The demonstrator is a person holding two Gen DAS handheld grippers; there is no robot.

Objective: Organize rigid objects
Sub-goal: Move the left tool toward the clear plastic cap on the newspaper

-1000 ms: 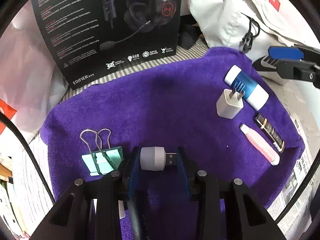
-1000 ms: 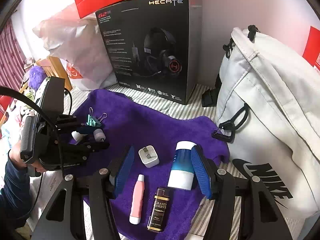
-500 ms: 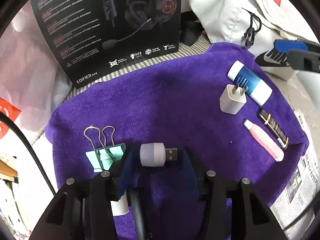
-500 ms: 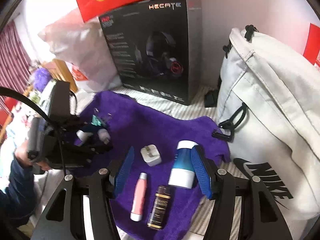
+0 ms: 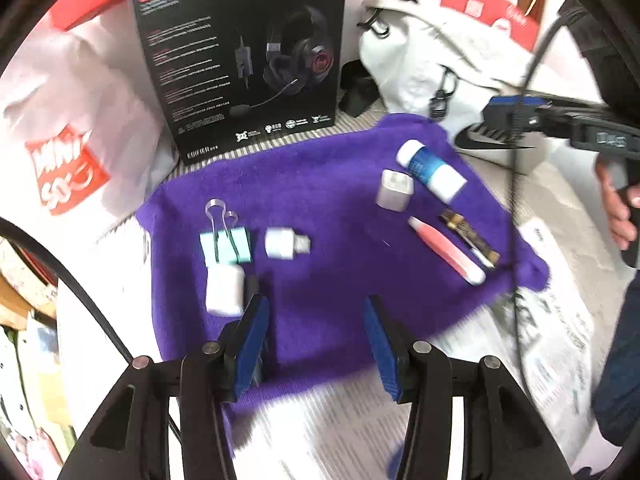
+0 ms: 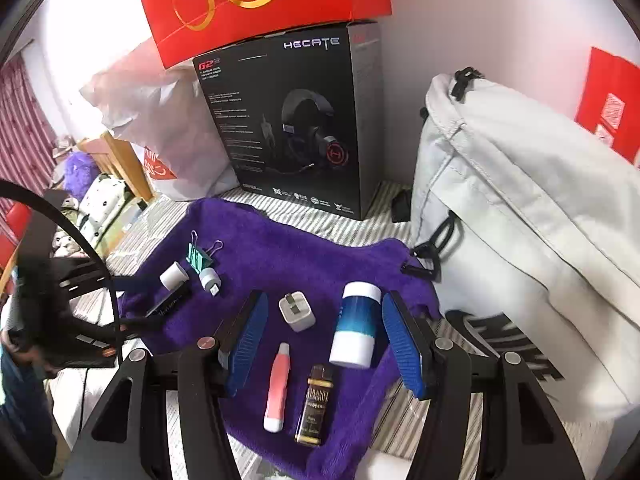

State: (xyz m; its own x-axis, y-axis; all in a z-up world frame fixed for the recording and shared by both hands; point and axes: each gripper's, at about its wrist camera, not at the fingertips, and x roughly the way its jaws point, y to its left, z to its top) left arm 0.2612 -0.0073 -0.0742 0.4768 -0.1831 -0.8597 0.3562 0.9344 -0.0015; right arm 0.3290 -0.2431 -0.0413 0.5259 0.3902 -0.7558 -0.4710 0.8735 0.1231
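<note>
Left hand-held gripper (image 5: 316, 344) empty, apart from USB adapter (image 5: 286, 243) on towel (image 5: 328, 200)

Left gripper (image 5: 316, 344): low centre of the left wrist view, angled downward, jaws parted after just opening, nothing between the blue pads. Right gripper (image 6: 322, 340): lower centre of its own view, jaws apart, pads pressing nothing. A hand (image 5: 618, 208) holds its handle at the right edge of the left view.

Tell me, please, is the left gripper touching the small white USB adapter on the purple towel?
Apart: the left wrist view shows bare towel between gripper and adapter.
</note>
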